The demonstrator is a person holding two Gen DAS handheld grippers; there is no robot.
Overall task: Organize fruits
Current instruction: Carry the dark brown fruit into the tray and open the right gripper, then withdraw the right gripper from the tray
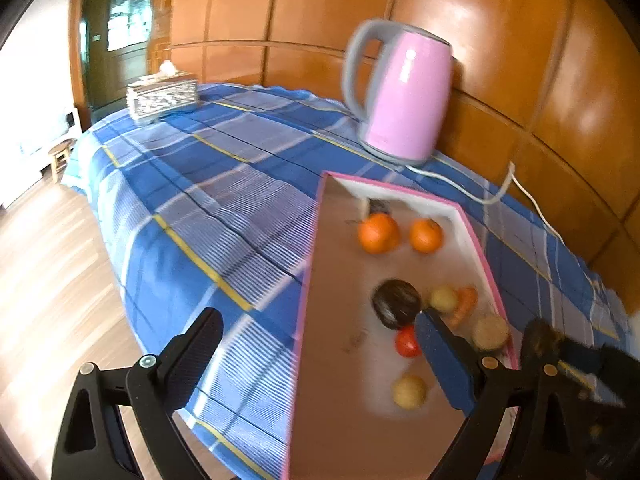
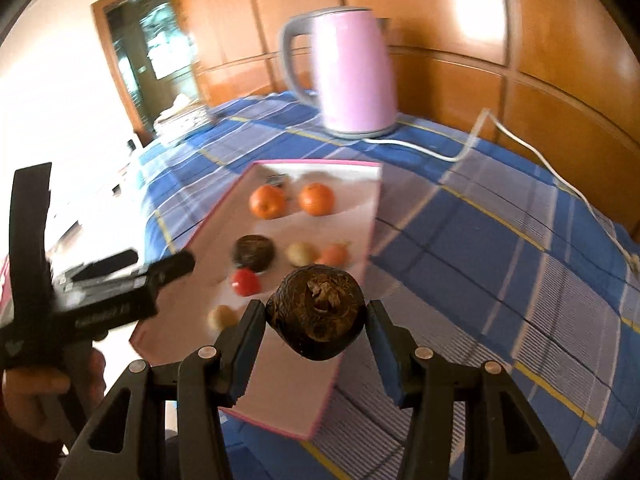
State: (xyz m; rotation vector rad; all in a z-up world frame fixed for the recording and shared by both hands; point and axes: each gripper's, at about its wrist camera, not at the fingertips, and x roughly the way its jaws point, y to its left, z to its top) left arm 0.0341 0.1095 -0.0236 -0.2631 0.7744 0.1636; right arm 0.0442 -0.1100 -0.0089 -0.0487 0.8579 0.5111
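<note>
Home: kettle (image 1: 404, 92), tablecloth (image 1: 224, 184), wood-panelled wall (image 1: 500, 40).

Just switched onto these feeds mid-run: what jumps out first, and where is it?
The right gripper is clamped on a dark brown round fruit, held above the near end of the pink-edged tray. Behind the tray, a pink kettle stands by the wooden wall on the blue checked cloth. Two oranges sit side by side at the tray's far end, and the left gripper hangs open at its left edge.

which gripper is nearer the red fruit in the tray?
Left. The left gripper hangs open right beside the red fruit; the right gripper, shut on a dark brown fruit, sits farther back at the tray's near edge.
</note>
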